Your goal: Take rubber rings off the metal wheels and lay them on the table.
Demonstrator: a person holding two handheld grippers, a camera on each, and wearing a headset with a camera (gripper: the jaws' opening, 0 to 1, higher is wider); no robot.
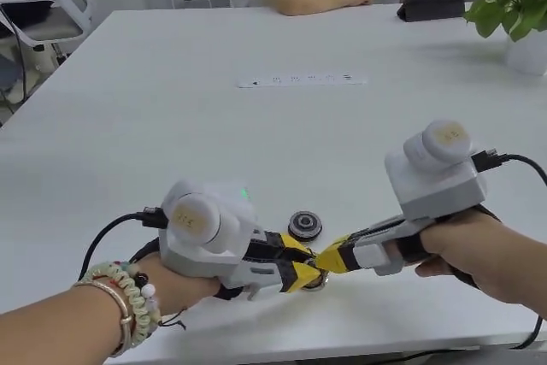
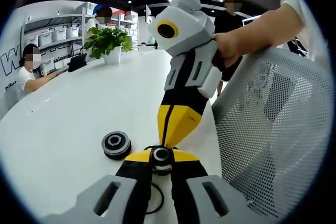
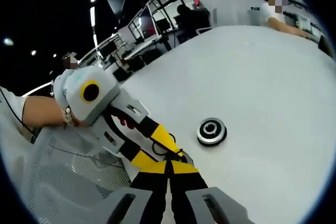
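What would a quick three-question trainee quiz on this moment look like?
1. Pick one. The left gripper is clamped on: A) a metal wheel, B) a power strip, C) a plant pot.
2. True or false: the second wheel lying on the table touches a gripper.
3. Short answer: are the jaws of the right gripper open or shut?

Key: 1 A. 2 False; it lies apart from both grippers. 3 Shut, with the tip at the wheel that the left gripper holds.
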